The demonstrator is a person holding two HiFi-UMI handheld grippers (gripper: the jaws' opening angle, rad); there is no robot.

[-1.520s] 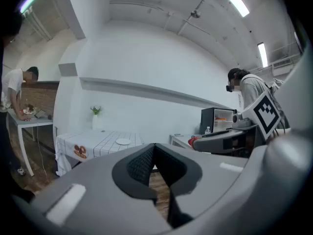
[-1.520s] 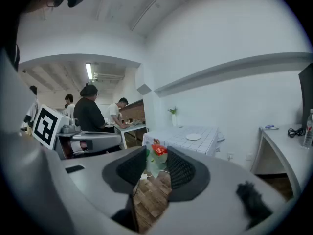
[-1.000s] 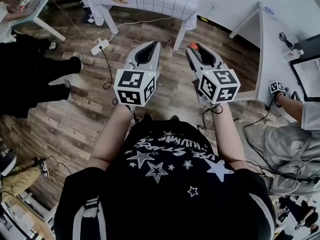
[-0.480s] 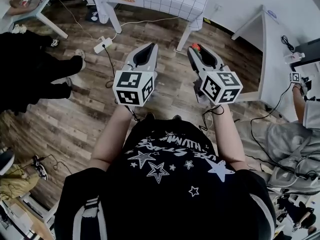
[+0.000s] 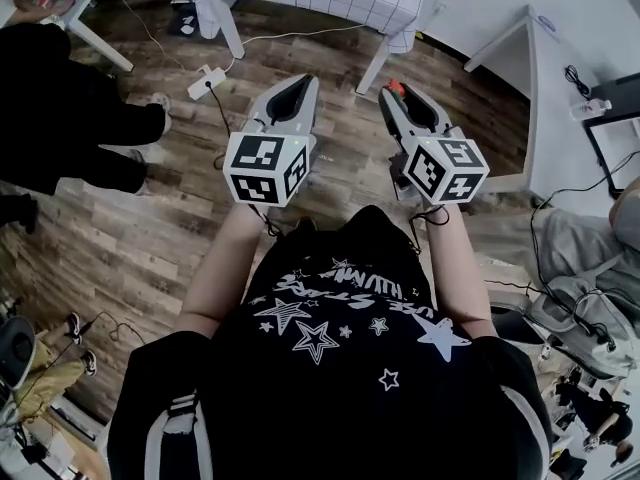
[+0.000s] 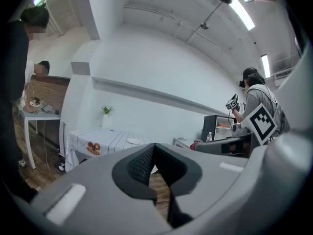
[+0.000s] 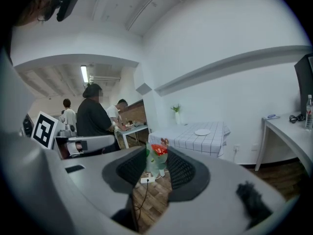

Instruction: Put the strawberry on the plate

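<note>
The person stands on a wooden floor (image 5: 150, 238) and holds both grippers out in front at about the same height, side by side, with a strip of floor showing between them.

The right gripper (image 7: 157, 166) has its jaws grasping the strawberry (image 7: 157, 152). The fruit sits between the two ribbed pads near their tips, red part uppermost. The left gripper (image 6: 154, 151) has its jaws clenched together with nothing between them.

Ahead of both grippers stands the counter (image 7: 188, 142), covered with a checked cloth that hangs over its near edge. The plate (image 7: 202, 131) lies flat on top, back from that edge, with bare cloth all round it. The strawberry is well apart from the plate, in the air on the near side of the counter.

In the head view, open floor lies between the jaws and the counter's legs. A power strip (image 5: 205, 81) and its cable lie on that floor, to the left of the left gripper's line.

To the right, a white side counter (image 5: 545, 78) runs along the wall, and a band of floor separates its near edge from the right gripper. To the left a bystander in black (image 5: 70, 108) stands well apart from the left gripper.
</note>
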